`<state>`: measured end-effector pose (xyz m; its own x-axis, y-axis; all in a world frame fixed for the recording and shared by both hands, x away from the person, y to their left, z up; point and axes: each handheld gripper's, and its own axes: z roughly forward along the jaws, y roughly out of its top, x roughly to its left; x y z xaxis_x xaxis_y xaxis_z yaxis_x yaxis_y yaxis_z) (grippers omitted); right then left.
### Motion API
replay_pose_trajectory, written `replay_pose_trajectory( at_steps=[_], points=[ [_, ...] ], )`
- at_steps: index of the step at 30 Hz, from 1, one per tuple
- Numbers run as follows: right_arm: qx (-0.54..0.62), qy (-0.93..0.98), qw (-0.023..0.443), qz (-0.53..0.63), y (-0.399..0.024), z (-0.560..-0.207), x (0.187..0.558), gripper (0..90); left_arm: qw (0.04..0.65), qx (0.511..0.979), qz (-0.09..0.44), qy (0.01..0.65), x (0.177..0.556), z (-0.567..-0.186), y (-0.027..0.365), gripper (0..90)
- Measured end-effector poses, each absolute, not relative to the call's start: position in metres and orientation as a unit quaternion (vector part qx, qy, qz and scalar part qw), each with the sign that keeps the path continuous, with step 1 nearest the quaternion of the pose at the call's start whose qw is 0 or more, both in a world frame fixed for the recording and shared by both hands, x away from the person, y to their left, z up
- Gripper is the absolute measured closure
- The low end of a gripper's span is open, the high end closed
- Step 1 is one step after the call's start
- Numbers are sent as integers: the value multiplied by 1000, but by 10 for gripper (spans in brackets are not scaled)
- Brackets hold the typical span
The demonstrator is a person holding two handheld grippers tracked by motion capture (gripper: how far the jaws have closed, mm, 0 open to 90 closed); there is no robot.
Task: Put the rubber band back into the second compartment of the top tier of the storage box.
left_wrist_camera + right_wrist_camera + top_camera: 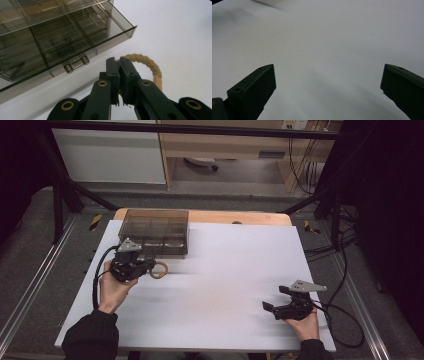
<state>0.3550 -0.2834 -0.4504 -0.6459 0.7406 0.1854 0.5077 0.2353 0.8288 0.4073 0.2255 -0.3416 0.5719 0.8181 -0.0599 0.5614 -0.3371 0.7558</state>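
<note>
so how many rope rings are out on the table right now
1. The rope ring is clamped in the left gripper, just in front of the smoky plastic organizer box. The box's tinted compartments are hard to see into, so more could be hidden inside.

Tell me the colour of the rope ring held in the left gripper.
The rope ring is tan, a light beige weave; the left gripper view shows it best.

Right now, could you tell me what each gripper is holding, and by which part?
The left gripper is shut on the rope ring, pinching its braided rim. The right gripper is open and holds nothing.
</note>
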Motion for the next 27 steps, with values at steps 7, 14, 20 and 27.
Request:
replay_pose_trajectory(
  at_steps=[7,14,20,27],
  points=[
    [403,776,123,469,-283,-451,355,7,384,790,172,445,416,-339,235,853],
    [403,776,124,469,-283,-451,355,7,384,783,173,459,425,-338,241,853],
    [402,776,124,469,-283,-451,355,7,378,780,179,467,432,-337,245,853],
    [403,777,123,467,-283,-451,355,7,377,775,180,474,440,-335,247,853]
  ],
)
